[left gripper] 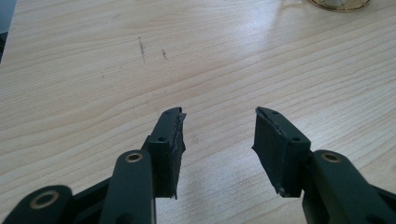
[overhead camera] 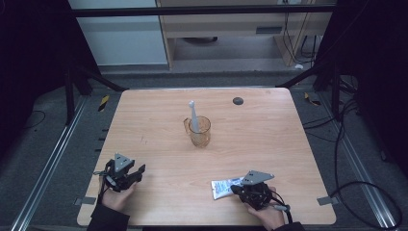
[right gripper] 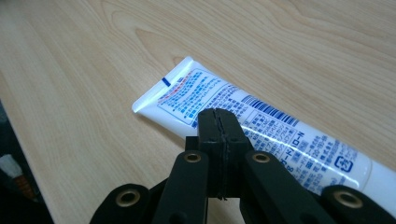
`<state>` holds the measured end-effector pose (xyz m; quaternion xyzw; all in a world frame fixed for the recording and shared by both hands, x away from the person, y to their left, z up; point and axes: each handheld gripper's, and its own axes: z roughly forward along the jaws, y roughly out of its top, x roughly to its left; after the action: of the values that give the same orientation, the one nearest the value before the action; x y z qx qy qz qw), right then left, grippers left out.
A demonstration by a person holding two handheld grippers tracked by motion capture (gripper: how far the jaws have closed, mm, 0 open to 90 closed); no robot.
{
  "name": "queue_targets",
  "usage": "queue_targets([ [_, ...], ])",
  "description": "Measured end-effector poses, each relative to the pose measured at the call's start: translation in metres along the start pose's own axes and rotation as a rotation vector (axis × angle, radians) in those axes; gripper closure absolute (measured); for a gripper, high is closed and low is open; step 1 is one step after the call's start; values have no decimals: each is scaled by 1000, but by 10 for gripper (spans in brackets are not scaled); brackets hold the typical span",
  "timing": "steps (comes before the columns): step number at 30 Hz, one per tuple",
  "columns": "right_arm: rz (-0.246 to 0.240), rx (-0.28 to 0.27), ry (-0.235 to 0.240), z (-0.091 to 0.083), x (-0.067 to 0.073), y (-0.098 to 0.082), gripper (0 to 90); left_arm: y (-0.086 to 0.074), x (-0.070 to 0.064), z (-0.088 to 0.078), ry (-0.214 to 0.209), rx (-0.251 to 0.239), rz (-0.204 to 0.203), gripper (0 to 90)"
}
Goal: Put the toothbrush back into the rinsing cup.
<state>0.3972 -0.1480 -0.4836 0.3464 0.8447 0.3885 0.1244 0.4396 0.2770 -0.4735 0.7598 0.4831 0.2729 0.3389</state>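
Note:
A white toothpaste tube (overhead camera: 224, 187) with blue print lies flat near the table's front edge, right of centre. My right gripper (overhead camera: 237, 189) is just above it, its jaws pressed together with nothing between them. In the right gripper view the shut jaw tips (right gripper: 218, 115) cover the middle of the tube (right gripper: 280, 135), whose crimped end points away. My left gripper (overhead camera: 137, 173) rests at the front left, open over bare wood (left gripper: 218, 116). A white toothbrush (overhead camera: 193, 113) stands in an amber see-through cup (overhead camera: 200, 132) at the table's centre.
The light wooden table (overhead camera: 269, 144) has a small dark round mark (overhead camera: 237, 100) near its back edge. The cup's base (left gripper: 337, 4) shows at the top edge of the left gripper view. Metal frame rails and cables run along both sides of the table.

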Motion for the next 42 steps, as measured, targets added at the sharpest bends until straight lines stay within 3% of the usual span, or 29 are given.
queue_targets([
  [8, 11, -7, -43, 7, -3, 8, 900, 0, 0, 1, 0, -1, 5, 513],
  [12, -4, -30, -28, 4, -7, 10, 900, 0, 0, 0, 0, -1, 5, 513],
  [15, 22, -93, -49, -9, -20, 12, 899, 0, 0, 1, 0, 0, 4, 513],
  [17, 61, -117, -104, -18, -36, 11, 900, 0, 1, 1, 0, 1, 5, 513],
  [22, 122, -94, -197, -28, -67, -2, 900, 0, 1, 1, 11, 9, 4, 497],
  [24, 136, -80, -198, -28, -72, -5, 900, 0, 1, 1, 12, 16, 5, 495],
  [34, 92, -9, -172, -21, -68, -9, 900, 0, 2, 1, 7, 21, 7, 483],
  [42, 76, 21, -153, -26, -63, -13, 900, 0, 2, 1, 8, 18, 5, 472],
])
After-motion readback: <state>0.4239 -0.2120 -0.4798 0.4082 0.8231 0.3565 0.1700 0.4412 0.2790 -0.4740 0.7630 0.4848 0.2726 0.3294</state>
